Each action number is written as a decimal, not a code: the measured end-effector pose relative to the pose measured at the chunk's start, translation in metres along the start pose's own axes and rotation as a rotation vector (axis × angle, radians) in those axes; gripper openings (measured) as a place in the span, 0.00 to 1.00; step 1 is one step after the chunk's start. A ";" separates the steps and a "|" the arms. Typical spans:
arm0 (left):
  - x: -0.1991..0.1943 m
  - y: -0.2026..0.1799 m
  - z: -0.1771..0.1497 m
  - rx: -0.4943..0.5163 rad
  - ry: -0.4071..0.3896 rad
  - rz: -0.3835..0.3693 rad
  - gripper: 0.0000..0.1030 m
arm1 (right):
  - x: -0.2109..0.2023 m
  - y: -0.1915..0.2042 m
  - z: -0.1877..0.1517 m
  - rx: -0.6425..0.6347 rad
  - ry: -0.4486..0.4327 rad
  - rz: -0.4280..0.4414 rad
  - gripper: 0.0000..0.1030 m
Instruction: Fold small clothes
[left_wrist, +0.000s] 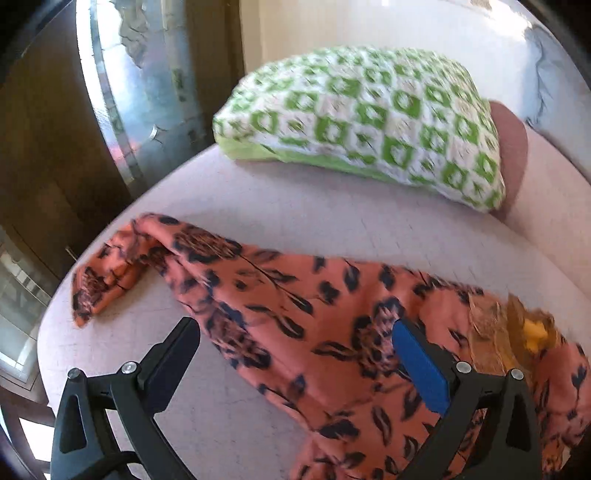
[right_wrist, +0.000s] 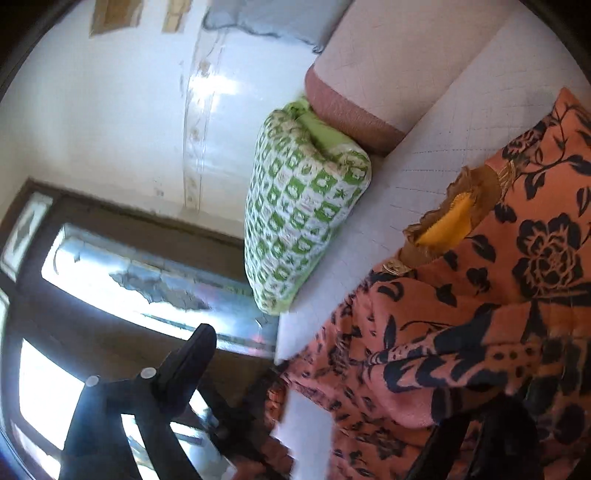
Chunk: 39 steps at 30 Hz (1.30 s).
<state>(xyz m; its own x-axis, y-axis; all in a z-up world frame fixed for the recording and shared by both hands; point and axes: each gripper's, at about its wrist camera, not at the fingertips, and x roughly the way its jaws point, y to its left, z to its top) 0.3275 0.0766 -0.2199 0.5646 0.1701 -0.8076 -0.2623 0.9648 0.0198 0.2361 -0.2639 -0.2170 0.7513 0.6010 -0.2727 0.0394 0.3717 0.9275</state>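
An orange garment (left_wrist: 314, 306) with a dark floral print lies crumpled on the pale mattress (left_wrist: 295, 206). One sleeve trails toward the left edge, and a gold-trimmed neckline (left_wrist: 517, 325) with yellow lining sits at the right. My left gripper (left_wrist: 295, 326) hovers open just over it: the blue-padded finger is above the cloth, the black finger above bare mattress. In the right wrist view, which is rolled sideways, the garment (right_wrist: 480, 295) fills the right side with its neckline (right_wrist: 447, 221) showing. My right gripper (right_wrist: 343, 373) is spread wide and open at the cloth's edge, with nothing pressed between its fingers.
A green-and-white patterned pillow (left_wrist: 369, 118) leans against a pink bolster (left_wrist: 513, 147) at the far end of the mattress. Beyond the mattress's left edge are a dark wooden frame (left_wrist: 48, 147) and bright glass (left_wrist: 147, 92). A white wall (right_wrist: 110, 92) stands behind.
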 end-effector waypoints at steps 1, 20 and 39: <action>0.002 -0.001 -0.001 -0.001 0.009 0.006 1.00 | 0.014 0.009 0.001 0.001 0.042 -0.016 0.94; 0.028 0.064 0.012 -0.200 0.091 0.135 1.00 | 0.082 0.180 -0.037 -1.102 0.327 -0.426 0.94; 0.051 -0.043 -0.012 0.100 0.140 -0.070 0.92 | -0.145 -0.134 0.051 0.193 -0.118 -0.340 0.61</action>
<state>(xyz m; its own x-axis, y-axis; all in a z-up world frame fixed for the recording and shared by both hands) 0.3583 0.0411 -0.2685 0.4623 0.0788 -0.8832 -0.1434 0.9896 0.0131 0.1554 -0.4364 -0.2887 0.7442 0.3771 -0.5514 0.4133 0.3885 0.8235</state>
